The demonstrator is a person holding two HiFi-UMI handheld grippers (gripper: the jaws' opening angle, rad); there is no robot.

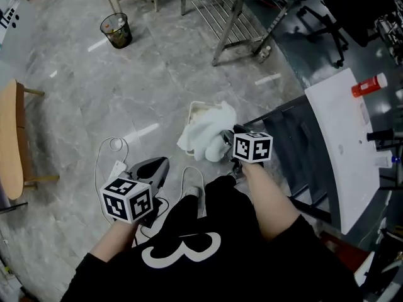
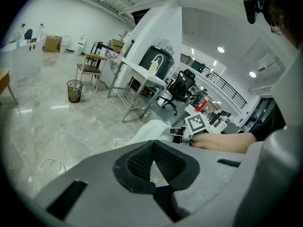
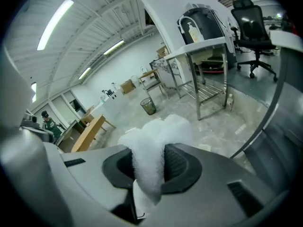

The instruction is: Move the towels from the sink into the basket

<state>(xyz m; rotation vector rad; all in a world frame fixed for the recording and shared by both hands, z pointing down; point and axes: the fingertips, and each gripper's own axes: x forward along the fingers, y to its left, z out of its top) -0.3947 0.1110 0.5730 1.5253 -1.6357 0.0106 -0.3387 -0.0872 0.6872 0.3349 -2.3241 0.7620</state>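
A white fluffy towel (image 1: 204,134) hangs bunched from my right gripper (image 1: 228,138), which is shut on it. In the right gripper view the towel (image 3: 154,136) rises out from between the pads of that gripper (image 3: 149,161). It hangs over the white basket (image 1: 194,108) on the floor, of which only part of the rim shows. My left gripper (image 1: 160,163) is lower left of the towel, apart from it, its jaws shut with nothing held (image 2: 152,144). The left gripper view shows the towel (image 2: 149,129) ahead. The white sink unit (image 1: 346,143) stands to the right.
A black mesh waste bin (image 1: 116,30) stands far left on the marble floor. A metal-framed table (image 1: 252,11) and an office chair (image 1: 327,11) are at the back. A wooden bench (image 1: 9,143) is at the left edge. A white cable (image 1: 110,150) lies on the floor near my left gripper.
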